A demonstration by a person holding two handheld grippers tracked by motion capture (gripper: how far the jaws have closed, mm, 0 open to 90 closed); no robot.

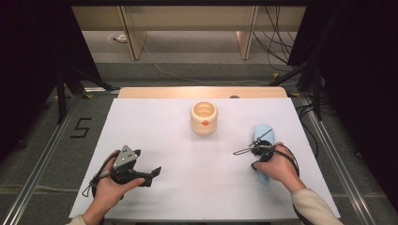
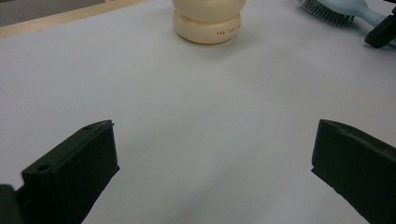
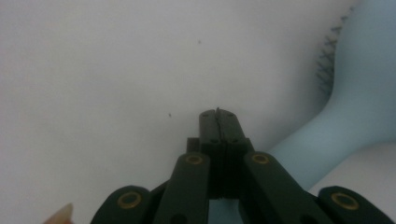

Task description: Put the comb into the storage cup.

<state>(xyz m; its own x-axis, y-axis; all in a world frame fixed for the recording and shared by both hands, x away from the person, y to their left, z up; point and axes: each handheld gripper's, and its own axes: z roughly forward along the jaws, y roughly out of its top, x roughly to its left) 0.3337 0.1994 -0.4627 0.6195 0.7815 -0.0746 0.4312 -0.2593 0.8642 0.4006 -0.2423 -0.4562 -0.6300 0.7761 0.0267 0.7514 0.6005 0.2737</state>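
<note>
A light blue hairbrush (image 1: 263,132) lies on the white table at the right, its bristled head far and its handle under the person's right hand. My right gripper (image 1: 244,151) hovers just left of it, pointing left, jaws shut with nothing between them. In the right gripper view the shut jaws (image 3: 218,115) stand over bare table, with the brush (image 3: 359,93) to their right. A cream, ribbed round jar (image 1: 204,118) stands open-topped at the middle back. My left gripper (image 1: 148,162) rests at the front left, wide open and empty, facing the jar (image 2: 208,21).
The white table cover (image 1: 155,126) ends in a wooden strip (image 1: 202,92) at the back. Cables and metal rails run along the floor on both sides. The left gripper view catches the brush (image 2: 334,9) and the right gripper (image 2: 380,31) at its top right.
</note>
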